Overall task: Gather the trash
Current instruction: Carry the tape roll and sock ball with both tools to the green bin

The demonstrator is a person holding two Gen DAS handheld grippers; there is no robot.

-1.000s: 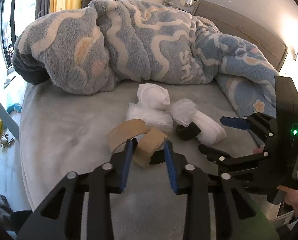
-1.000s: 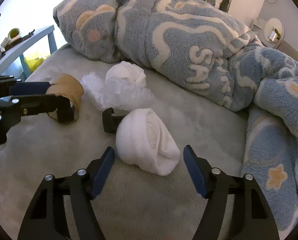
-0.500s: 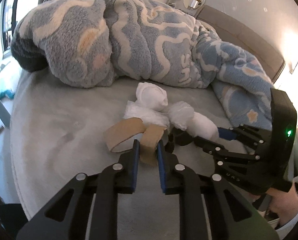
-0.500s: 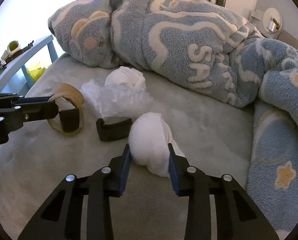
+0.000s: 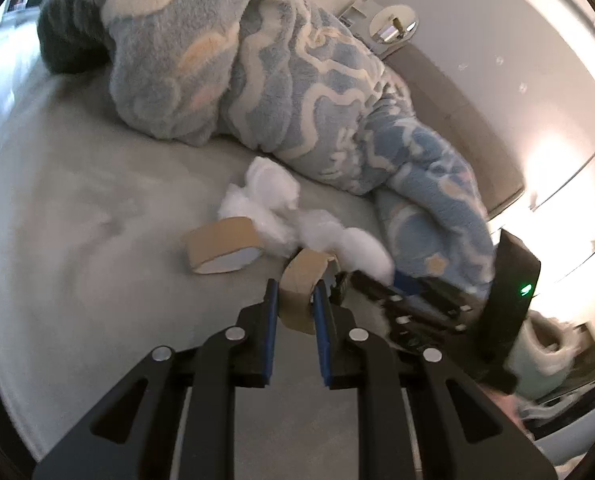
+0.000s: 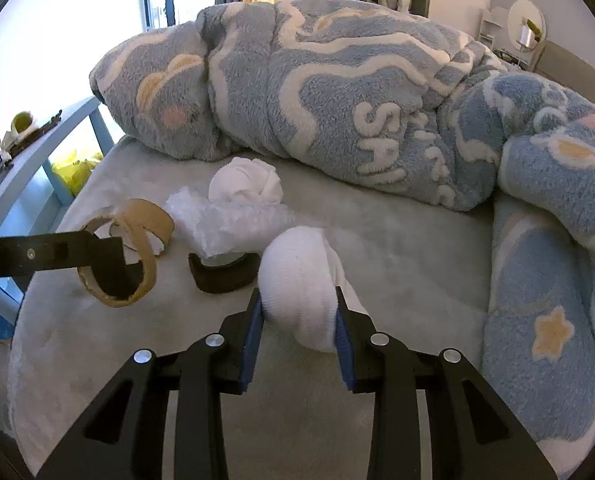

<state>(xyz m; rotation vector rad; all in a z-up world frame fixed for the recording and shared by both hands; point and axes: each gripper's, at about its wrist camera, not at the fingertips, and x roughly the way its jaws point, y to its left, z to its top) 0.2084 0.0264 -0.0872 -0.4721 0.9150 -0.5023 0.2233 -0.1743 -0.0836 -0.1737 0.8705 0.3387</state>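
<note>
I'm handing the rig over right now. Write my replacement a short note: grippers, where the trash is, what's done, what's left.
Left gripper: shut on a brown cardboard tape ring, lifted off the grey bed.
Right gripper: shut on a white balled-up cloth wad.
Lying on the bed: second brown cardboard ring, crumpled clear plastic wrap, another white wad, dark curved strip.
Done: two pieces gripped. Left: bin them, then fetch the rest. No bin clearly in view.

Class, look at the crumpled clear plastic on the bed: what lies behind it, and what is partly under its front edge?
Behind the clear plastic sits a balled white cloth, then the blue blanket. A dark curved piece pokes out at its front edge; the rest of it beneath is covered.
</note>
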